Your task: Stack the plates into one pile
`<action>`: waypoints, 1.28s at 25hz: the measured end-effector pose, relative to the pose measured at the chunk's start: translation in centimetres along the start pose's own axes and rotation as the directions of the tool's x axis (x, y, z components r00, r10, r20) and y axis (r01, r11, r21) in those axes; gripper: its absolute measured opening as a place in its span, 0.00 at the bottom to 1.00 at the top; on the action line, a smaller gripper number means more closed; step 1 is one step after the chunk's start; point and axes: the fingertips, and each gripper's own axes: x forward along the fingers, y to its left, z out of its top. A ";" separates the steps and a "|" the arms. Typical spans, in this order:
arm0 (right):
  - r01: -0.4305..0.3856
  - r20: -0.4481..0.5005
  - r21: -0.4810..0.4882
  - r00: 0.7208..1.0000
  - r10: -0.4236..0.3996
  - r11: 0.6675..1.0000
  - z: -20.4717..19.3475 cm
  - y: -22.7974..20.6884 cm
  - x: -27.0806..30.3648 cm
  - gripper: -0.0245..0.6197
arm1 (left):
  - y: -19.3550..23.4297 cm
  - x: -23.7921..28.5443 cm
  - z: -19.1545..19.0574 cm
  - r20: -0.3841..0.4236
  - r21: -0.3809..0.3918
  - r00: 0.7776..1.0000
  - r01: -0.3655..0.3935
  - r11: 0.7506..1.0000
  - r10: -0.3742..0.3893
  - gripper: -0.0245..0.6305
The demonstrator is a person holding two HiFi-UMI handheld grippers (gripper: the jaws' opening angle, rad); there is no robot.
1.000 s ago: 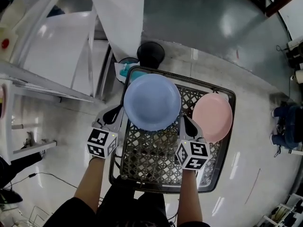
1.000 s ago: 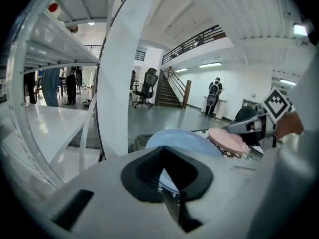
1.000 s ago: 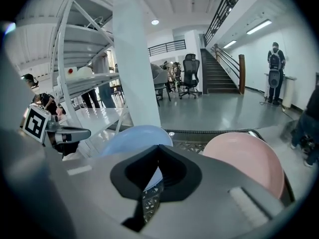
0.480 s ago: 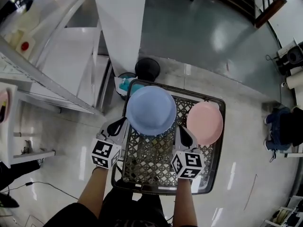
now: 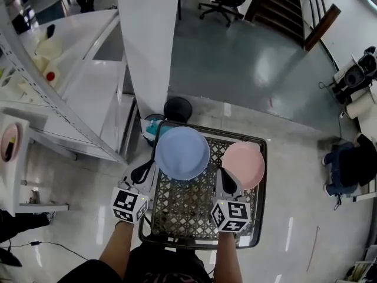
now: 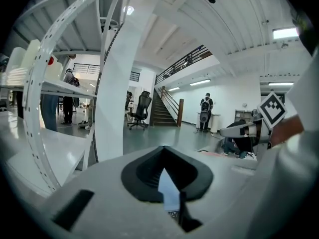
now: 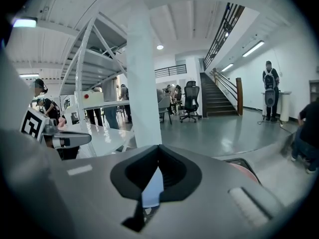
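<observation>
My head camera looks steeply down on the basket [image 5: 185, 208], lower centre. Cameras on the left gripper [image 5: 147, 168] and right gripper [image 5: 224, 174] sit close behind their jaws, facing roughly level outward; all three views share the white pillar [image 5: 147, 46] and blue plate [image 5: 181, 152]

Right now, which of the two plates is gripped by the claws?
The blue plate, pinched at opposite edges by the left claw and right claw; the pink plate lies free.

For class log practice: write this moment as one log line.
left gripper, right gripper: shut on blue plate | pink plate: in basket
</observation>
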 end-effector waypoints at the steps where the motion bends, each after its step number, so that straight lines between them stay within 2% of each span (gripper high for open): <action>1: 0.006 0.005 -0.001 1.000 -0.006 1.000 0.4 -0.1 -0.5 0.05 | -0.2 -0.3 0.3 0.004 -0.003 1.000 0.005 1.000 -0.005 0.03; 5: 0.043 0.015 0.007 0.999 -0.043 0.999 0.8 -1.2 -2.2 0.05 | -1.4 -0.2 0.7 0.004 -0.007 0.999 0.033 0.999 -0.033 0.03; 9: 0.074 -0.005 0.024 0.997 -0.074 0.997 -0.6 -3.5 -3.5 0.05 | -3.5 1.5 0.4 -0.014 0.013 0.997 0.070 0.997 -0.070 0.03; 22: 0.178 -0.104 0.136 0.981 -0.165 0.975 -8.5 -20.2 -4.0 0.05 | -13.7 13.6 -5.1 -0.170 0.055 0.976 0.145 0.988 -0.134 0.03; 32: 0.217 -0.171 0.172 0.967 -0.188 0.961 -12.3 -28.2 -4.2 0.06 | -19.8 21.0 -9.2 -0.268 0.045 0.948 0.191 0.980 -0.173 0.03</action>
